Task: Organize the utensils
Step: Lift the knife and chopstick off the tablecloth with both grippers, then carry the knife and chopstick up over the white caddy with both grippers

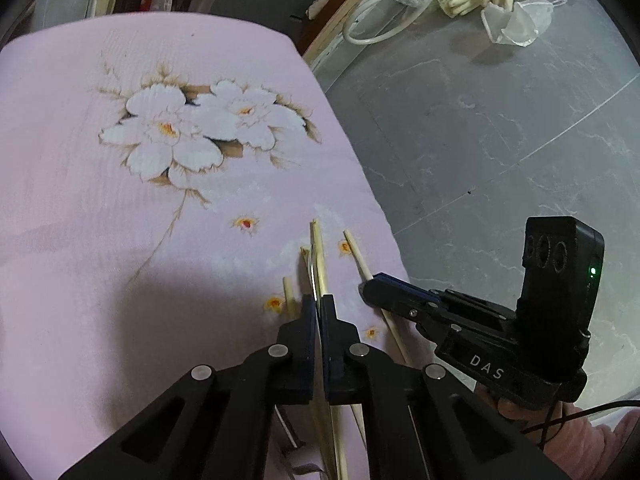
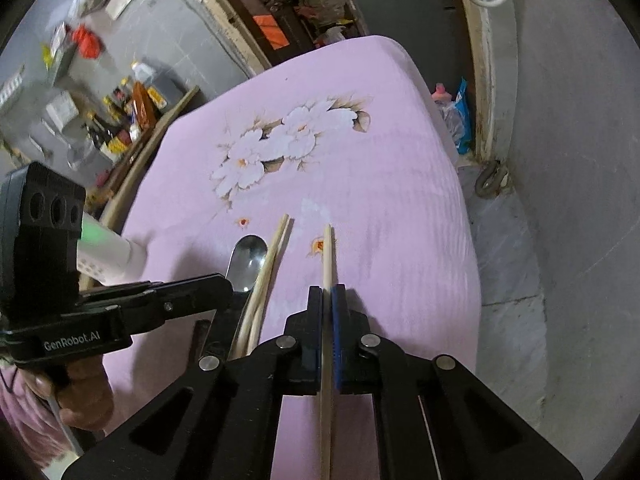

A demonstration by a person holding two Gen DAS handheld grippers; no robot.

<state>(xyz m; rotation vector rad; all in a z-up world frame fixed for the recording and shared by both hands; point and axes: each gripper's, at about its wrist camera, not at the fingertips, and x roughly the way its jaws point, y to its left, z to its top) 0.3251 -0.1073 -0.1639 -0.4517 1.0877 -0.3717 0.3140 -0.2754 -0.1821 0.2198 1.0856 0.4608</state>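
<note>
Surface: I am working over a pink cloth printed with white flowers (image 2: pixel 360 184); it is covering something flat, and whether that is a bed or a tabletop I cannot tell.
Landmark: I am taking the big white flower print (image 1: pixel 192 128) as my reference for every place below.
Left tongs: my left tongs (image 1: pixel 319 300) are sitting on my side of the flower print, pressed together on a pale wooden chopstick (image 1: pixel 319 256) that is poking out past the tips toward the print.
Right tongs: my right tongs (image 2: pixel 329 292) are also on my side of the print, clamped on a single pale wooden chopstick (image 2: pixel 328 252) that is running straight between the pads and pointing toward the print.
Loose chopsticks: a pair of pale wooden chopsticks (image 2: pixel 272 256) is lying on the cloth below the print, its tips aiming at it, just beside the left tongs.
Spoon: a shiny metal spoon (image 2: pixel 246 260) is lying bowl-up below the print, touching the loose pair, partly hidden by the left tongs.
Hands: my left hand (image 2: pixel 76 396) is gripping the tool handle, a pink sleeve (image 1: pixel 580 436) showing behind the right one.
Floor: grey marbled floor tiles (image 1: pixel 500 140) are showing beyond the cloth edge, away from the print.
</note>
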